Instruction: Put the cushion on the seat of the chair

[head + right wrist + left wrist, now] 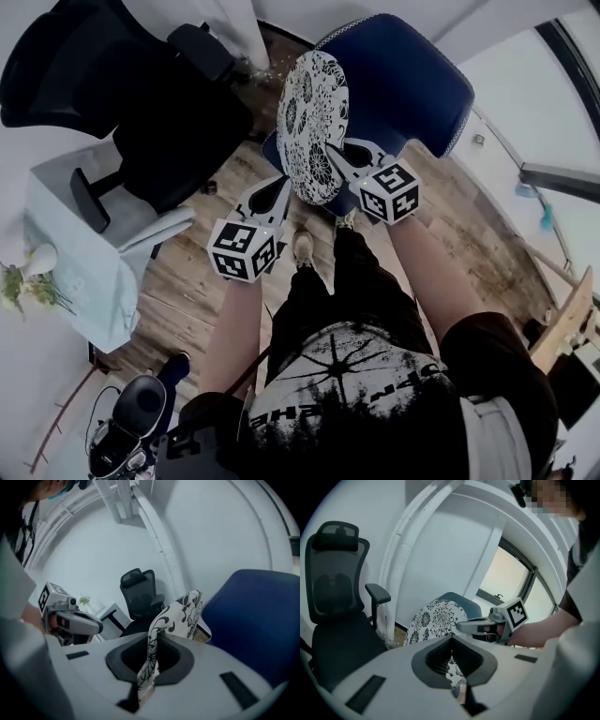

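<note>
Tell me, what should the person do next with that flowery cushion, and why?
Probably lower the floral cushion and tip it flat onto the blue chair: the left hand-held gripper and right hand-held gripper each clamp its edge, and it stands on edge over the seat.

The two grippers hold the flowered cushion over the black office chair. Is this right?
Not quite. In the head view the left gripper and the right gripper hold the cushion over the blue chair; the black office chair stands aside, at the picture's left.
</note>
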A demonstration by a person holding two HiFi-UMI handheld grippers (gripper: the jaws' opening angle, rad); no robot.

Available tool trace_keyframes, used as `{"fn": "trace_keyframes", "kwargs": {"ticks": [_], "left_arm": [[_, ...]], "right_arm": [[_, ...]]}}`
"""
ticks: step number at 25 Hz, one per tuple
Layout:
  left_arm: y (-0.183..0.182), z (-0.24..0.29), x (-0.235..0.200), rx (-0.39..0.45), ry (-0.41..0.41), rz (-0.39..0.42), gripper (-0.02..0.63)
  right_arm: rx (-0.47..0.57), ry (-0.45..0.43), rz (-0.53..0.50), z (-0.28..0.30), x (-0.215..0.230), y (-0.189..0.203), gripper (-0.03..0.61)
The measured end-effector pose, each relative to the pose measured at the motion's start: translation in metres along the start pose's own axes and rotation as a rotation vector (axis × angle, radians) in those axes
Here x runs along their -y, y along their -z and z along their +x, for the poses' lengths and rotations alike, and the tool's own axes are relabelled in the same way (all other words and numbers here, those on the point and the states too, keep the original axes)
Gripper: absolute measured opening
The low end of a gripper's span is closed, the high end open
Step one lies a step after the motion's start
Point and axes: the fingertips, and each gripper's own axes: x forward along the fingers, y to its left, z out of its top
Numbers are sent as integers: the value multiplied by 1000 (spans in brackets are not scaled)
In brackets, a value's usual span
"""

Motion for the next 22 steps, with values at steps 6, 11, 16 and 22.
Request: {"fn": "trace_keyframes", "kwargs": {"ticks": [6,11,16,22], "left_arm": [[36,22,-7,-38,-2,-57,15],[53,50,3,-79,31,-58,15],[58,78,15,-105,76,-36,15],[65,106,26,-137,123,-21,15]], "right_arm": [[-45,94,81,3,45,55,28],[-84,172,132,-14,77,92,28],[-147,234,209,-20,100,136,28],[-245,294,226,-15,119,197,28]]}}
